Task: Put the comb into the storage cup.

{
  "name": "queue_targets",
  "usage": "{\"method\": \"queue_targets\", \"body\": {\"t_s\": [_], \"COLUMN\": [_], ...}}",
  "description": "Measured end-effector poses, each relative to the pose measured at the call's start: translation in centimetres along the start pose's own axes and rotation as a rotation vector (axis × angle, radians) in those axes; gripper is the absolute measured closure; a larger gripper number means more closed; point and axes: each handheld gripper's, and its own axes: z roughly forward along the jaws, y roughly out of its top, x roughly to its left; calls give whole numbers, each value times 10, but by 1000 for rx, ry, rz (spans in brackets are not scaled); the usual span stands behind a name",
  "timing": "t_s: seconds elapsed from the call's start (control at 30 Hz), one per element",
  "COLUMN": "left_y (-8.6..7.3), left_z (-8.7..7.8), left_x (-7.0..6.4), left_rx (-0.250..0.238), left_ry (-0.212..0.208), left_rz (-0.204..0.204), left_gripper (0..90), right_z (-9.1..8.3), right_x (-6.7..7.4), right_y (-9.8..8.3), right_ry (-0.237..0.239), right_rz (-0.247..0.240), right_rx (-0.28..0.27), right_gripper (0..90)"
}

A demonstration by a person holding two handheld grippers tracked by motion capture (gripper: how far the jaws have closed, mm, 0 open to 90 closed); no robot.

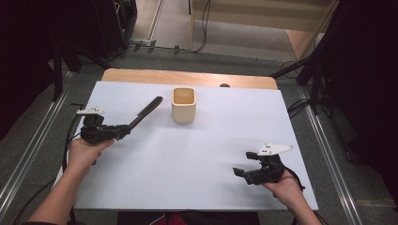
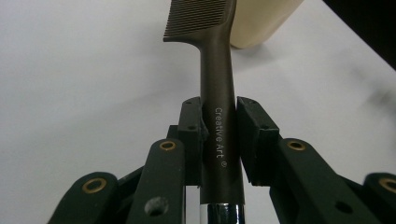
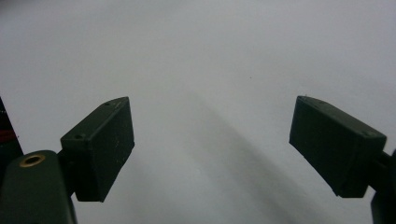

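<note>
— Black plastic, that comb (image 1: pixel 146 111): where does it sit?

— Toward the left of the white table (image 1: pixel 187 154), in the left gripper (image 1: pixel 123 131). The jaws are clamped on the comb's handle, one pad on each side, as the left gripper view shows (image 2: pixel 218 135), with the words "Creative Art" printed between them. The toothed end rises up and away from the gripper, slanting toward the cup.

— So the comb is off the table?

— Its far end stands clear of the white surface in the high view, and the person's left hand (image 1: pixel 84 152) holds the gripper just above the table's left edge. Below the pads a shiny metal part continues the comb's handle.

— What stands in the middle?

— A cream-coloured square cup (image 1: pixel 183 105), upright, its opening facing up, near the far edge. The comb's tip ends just left of it; they do not touch. In the left gripper view the cup (image 2: pixel 261 23) shows behind the comb's teeth.

— And on the right?

— The right gripper (image 1: pixel 243 165) rests in the person's right hand (image 1: pixel 284 187), near the table's front right corner, well apart from the cup. Its jaws stand wide apart with nothing between them, only bare white table beyond its pads (image 3: pixel 100 147).
</note>
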Motion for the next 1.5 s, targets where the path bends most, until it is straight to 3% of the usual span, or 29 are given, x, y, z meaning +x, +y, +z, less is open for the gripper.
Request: {"method": "queue_targets", "body": {"t_s": [0.5,0.8,0.83,1.03,1.3,1.5], "left_y": [8,21,25,33,49,52], "left_z": [-20,-27,-25,-19,0,13], "left_x": [-21,-42,-44,-54,-89,-102], "left_rx": [-92,-136,-137,-134,-123,-106], "left_ry": [-52,-97,-120,-139,-200,-228], "left_rz": [-21,16,3,24,89,101], "left_gripper": [737,737,737,737,737,737], "right_z": [0,0,0,-2,-6,-7], "right_x": [1,1,1,2,4,6], "right_y": [1,1,1,0,-1,0], "right_ry": [2,-1,-1,-6,-15,-13], "right_rz": [2,2,3,10,18,26], "right_rx": [-1,2,1,-1,-20,-23], "right_gripper": [123,124,124,124,124,124]}}
